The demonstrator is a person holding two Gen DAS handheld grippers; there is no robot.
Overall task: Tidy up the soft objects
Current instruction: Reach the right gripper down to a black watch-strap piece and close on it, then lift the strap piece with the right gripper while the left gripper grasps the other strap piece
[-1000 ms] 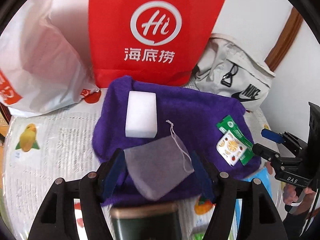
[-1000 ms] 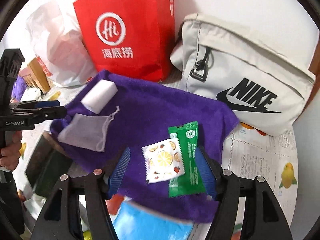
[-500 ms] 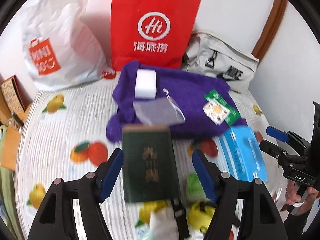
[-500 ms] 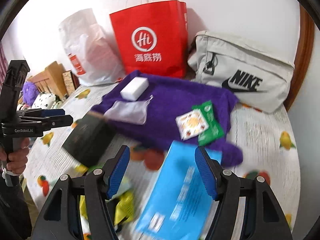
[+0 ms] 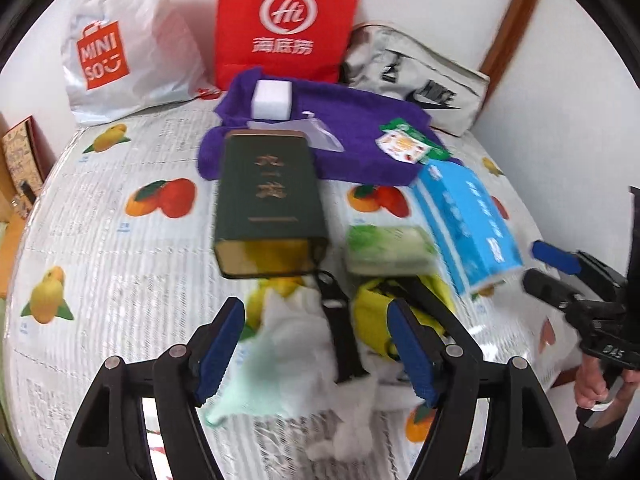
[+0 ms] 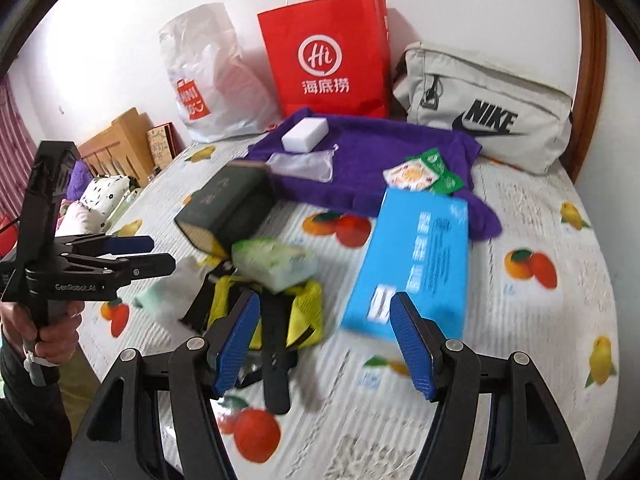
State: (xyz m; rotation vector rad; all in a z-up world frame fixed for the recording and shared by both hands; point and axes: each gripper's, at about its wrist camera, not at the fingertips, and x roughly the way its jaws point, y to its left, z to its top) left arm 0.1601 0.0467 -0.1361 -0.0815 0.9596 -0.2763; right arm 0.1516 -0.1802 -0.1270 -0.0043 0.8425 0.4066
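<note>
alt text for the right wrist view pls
Open right gripper hovers empty over a fruit-print table, above a yellow bag and blue tissue pack. Behind lie a dark green box and purple towel; the left gripper is at left.

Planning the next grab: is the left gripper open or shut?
Open. The left gripper has its blue fingers spread wide, holding nothing.

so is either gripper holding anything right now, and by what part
Nothing is held. The left gripper and the right gripper are both open with nothing between their fingers.
</note>
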